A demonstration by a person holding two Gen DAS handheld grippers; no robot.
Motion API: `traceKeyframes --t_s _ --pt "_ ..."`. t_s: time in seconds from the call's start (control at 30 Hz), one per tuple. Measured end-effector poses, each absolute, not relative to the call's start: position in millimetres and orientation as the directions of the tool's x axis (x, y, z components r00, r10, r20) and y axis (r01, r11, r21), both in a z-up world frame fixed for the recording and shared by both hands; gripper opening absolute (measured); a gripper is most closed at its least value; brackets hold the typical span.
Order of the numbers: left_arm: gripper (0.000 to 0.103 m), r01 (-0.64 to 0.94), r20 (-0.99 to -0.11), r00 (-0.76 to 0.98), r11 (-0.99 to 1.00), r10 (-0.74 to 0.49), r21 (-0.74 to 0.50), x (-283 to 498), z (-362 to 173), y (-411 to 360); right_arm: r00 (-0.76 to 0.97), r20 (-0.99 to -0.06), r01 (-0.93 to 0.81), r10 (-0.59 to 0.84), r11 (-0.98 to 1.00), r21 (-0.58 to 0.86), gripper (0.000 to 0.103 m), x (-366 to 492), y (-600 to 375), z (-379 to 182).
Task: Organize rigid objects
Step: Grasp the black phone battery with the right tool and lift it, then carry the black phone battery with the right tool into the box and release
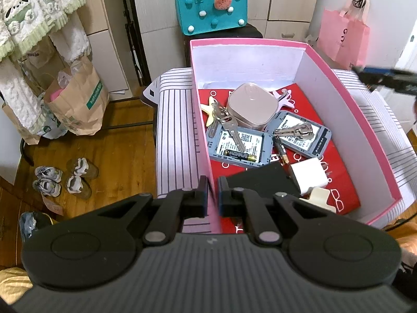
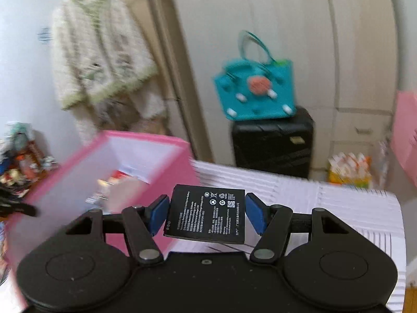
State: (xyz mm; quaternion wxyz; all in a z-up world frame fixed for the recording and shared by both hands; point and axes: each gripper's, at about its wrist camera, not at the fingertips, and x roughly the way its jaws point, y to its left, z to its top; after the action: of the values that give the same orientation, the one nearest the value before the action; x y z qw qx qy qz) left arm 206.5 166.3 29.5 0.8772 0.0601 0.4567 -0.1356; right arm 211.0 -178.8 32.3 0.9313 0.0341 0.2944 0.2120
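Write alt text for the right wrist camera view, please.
The right gripper clamps a flat black battery pack between its blue pads, above a striped cloth. A pink box sits left, blurred.

Matt pink cardboard box [image 1: 338, 109], shiny metal keys [image 1: 229, 127], seemingly felt teal bag [image 1: 211, 7], glossy wood floor [image 1: 122, 156]

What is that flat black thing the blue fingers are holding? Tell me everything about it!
It looks like a flat battery pack: a thin black rectangle with rounded corners, covered in small white printed text, round symbols and a little square code. The right gripper squeezes it by its two side edges between blue fingers, holding it roughly level, printed face up. It hangs above the striped cloth, just right of the pink box.
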Motion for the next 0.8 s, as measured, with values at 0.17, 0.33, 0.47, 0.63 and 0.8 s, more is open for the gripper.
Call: traceKeyframes --t_s 0.17,0.33,0.47,0.63,0.8 --pt "0.007 0.296 -0.813 0.549 0.955 -0.193 -0.027 206 30 168 0.739 -0.49 -0.496 0.463 0.865 0.069 0.069 195 -134 69" --pt "0.007 0.293 -0.812 0.548 0.955 -0.201 -0.039 206 30 171 0.641 -0.547 -0.626 0.538 0.779 0.033 0.069 204 -79 70" --pt "0.007 0.284 -0.811 0.545 0.957 -0.212 -0.06 207 29 174 0.517 -0.65 -0.661 0.558 0.742 0.111 0.069 231 -47 57" --pt "0.007 0.285 -0.817 0.539 0.957 -0.206 -0.053 208 29 173 0.407 -0.715 -0.628 0.568 0.742 0.233 0.067 265 -33 35" --pt "0.007 0.28 -0.818 0.538 0.959 -0.203 -0.054 208 30 171 0.365 -0.754 -0.587 0.546 0.763 0.269 0.037 290 -27 13"
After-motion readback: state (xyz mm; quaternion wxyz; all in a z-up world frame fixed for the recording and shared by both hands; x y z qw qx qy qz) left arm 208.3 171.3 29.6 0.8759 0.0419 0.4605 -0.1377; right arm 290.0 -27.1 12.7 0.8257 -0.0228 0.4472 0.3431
